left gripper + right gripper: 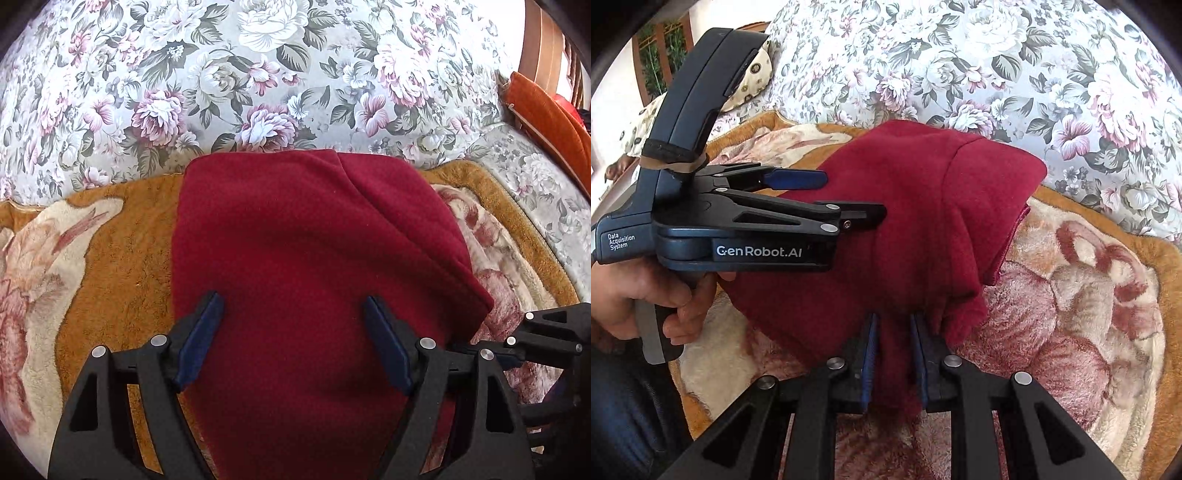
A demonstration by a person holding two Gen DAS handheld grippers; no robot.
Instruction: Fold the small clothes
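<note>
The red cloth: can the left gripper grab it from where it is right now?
Probably yes. The left gripper is open right over the red cloth with nothing between, while the right gripper pinches its near edge.

red fleece garment (908,221): soft matt cloth, fine nap | plush blanket (1082,295): thick fuzzy pile, ochre border | floral bedsheet (258,74): smooth printed woven cloth | left gripper (293,343): matt black plastic, blue ribbed pads, shiny metal pins | right gripper (894,354): same finish | orange cushion (546,114): ribbed velvety cloth
</note>
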